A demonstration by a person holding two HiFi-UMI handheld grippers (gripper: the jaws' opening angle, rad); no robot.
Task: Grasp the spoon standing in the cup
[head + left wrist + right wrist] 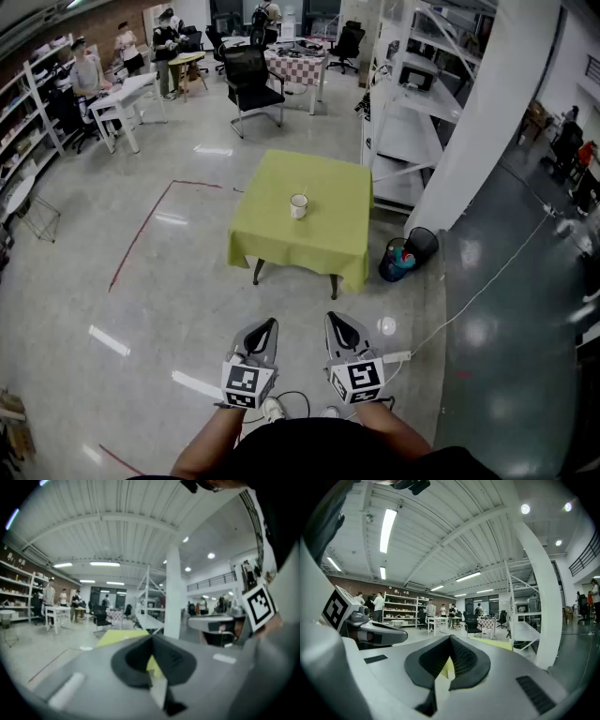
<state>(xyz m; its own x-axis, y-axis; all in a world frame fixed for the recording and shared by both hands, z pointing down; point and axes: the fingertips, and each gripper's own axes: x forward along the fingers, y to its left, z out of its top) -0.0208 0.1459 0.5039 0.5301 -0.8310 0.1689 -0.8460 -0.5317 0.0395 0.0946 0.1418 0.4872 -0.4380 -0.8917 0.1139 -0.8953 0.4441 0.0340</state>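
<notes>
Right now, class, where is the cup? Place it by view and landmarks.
In the head view the cup stands near the middle of the yellow-green table, centre frame, with a white shelving rack to the table's right.

Bare floor (178, 281) leads to the table (328, 234), free all around the cup (298, 205); shelving (408, 141) stands at its right.

Left tongs (267, 330), right tongs (337, 326) side by side, jaws together.
</notes>
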